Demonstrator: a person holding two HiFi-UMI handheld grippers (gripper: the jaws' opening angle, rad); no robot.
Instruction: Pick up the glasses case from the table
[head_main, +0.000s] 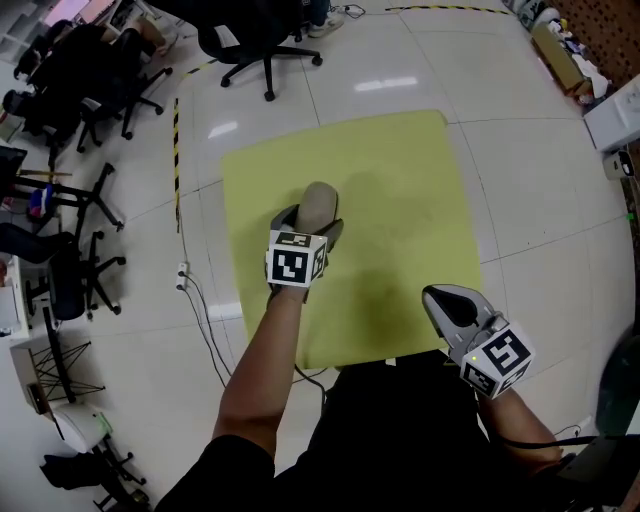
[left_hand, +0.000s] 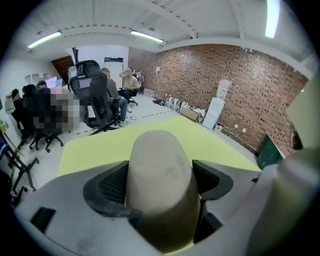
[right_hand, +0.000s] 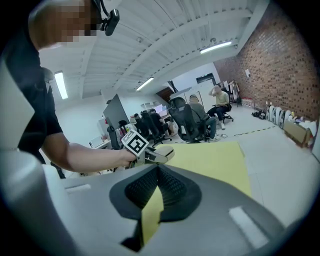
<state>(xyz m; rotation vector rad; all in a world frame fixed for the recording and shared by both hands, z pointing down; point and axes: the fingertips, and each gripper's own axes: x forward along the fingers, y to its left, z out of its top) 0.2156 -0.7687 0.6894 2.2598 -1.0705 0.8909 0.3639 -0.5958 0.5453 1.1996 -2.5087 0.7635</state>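
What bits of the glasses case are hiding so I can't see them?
- Glasses case sides: left gripper view, covered by the left gripper's jaws.
- Its near end: head view, under the marker cube.
- Its printed mark: left gripper view, too faint to read.

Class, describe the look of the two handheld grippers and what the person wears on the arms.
The left gripper and right gripper are grey plastic with dark ribbed pads. Each carries a white cube printed with black square markers. The person wears a black short-sleeved top, forearms bare.
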